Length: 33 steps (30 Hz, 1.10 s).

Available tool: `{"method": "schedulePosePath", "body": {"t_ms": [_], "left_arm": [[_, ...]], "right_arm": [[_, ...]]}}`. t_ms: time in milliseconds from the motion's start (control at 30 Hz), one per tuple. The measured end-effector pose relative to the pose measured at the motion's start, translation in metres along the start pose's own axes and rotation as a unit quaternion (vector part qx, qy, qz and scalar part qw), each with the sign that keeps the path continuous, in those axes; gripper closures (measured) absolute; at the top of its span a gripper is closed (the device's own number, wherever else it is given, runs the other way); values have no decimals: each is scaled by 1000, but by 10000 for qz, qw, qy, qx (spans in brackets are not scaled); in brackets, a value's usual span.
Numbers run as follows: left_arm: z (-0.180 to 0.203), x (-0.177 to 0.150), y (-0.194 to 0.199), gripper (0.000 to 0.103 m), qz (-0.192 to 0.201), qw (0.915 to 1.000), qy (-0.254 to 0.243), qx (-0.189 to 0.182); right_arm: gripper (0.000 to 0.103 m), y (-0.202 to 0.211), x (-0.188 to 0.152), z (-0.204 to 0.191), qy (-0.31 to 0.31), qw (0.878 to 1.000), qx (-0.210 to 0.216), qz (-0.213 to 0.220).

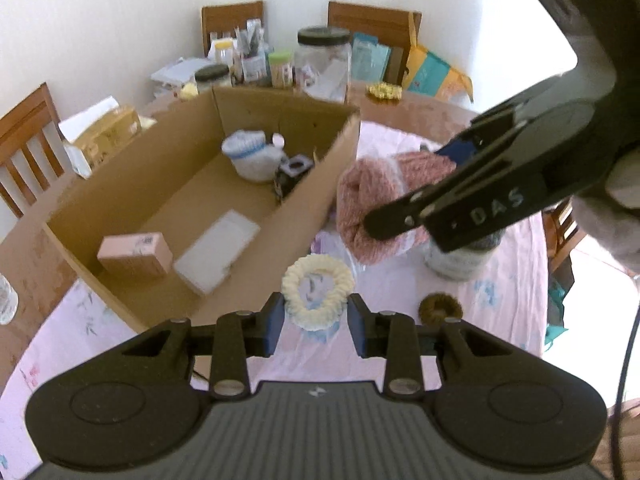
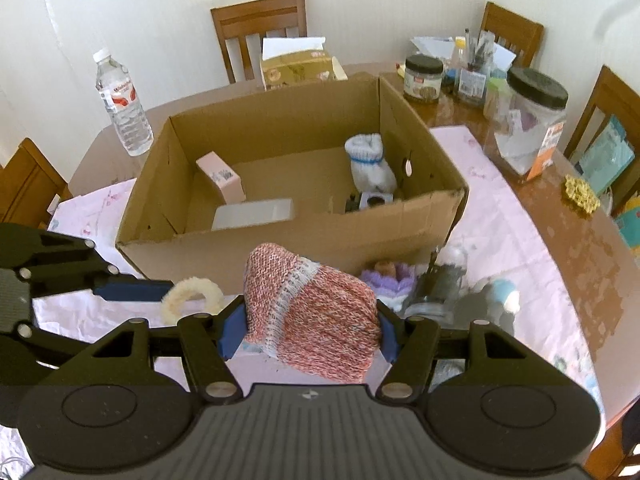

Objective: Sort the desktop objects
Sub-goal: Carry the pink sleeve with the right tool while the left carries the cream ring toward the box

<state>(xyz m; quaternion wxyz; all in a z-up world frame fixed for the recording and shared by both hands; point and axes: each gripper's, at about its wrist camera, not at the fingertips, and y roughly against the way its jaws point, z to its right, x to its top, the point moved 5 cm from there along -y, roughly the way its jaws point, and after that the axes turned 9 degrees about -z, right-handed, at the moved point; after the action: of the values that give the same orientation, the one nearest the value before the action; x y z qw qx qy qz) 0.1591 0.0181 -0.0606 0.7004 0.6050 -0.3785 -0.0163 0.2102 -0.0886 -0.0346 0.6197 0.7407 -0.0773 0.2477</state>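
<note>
Both grippers hold soft goods just short of the cardboard box point(image 2: 280, 236): the left gripper point(image 1: 316, 316) is clamped on a cream scrunchie point(image 1: 318, 292), the right gripper point(image 2: 310, 326) on a pink knitted hat point(image 2: 316, 312) at six o'clock. Both look light, limp and compressible, so bunched fabric gives the safest hold.

Pink knit hat point(image 2: 316, 312) between gripper point(image 2: 310, 330) fingers

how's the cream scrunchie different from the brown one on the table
The cream scrunchie is pale and looks larger; the brown scrunchie is dark and looks smaller. The cream one is clamped in the left gripper, while the brown one lies loose on the pink cloth. Both are ruffled fabric rings.
</note>
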Motion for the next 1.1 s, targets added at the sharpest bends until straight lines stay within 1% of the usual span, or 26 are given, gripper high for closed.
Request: {"method": "schedulePosePath", "body": {"t_ms": [333,500,667,867,900,933,967,1000,1067,1100], "left_arm": [[-20,26,18,70,249,9995,141,138],[-37,38,21,70,351,9987,150,335],[-59,48,18,70,375,9976,301,502],[-75,49,12,69,299,9968,398,622],[-77,49,11,66,263,9968,411,636],[-78,49,9,65,241,9968,419,638],[-78,48,8,57,215,9967,427,649],[-79,48,7,44,153,9967,419,683],[-77,48,6,33,139,9964,358,762],[-76,48,7,33,157,9965,302,769]], "right_arm": [[34,12,26,-1,121,9997,33,222],[34,12,49,-6,221,9992,79,324],[34,9,75,-12,263,9985,126,459],[34,3,96,-15,328,9980,156,515],[34,2,98,-15,337,9980,161,513],[34,0,101,-15,338,9980,164,506],[34,-2,103,-15,340,9980,167,497],[34,-4,105,-15,347,9981,173,485],[34,-8,109,-14,353,9982,202,439],[34,-11,111,-14,348,9983,216,408]]}}
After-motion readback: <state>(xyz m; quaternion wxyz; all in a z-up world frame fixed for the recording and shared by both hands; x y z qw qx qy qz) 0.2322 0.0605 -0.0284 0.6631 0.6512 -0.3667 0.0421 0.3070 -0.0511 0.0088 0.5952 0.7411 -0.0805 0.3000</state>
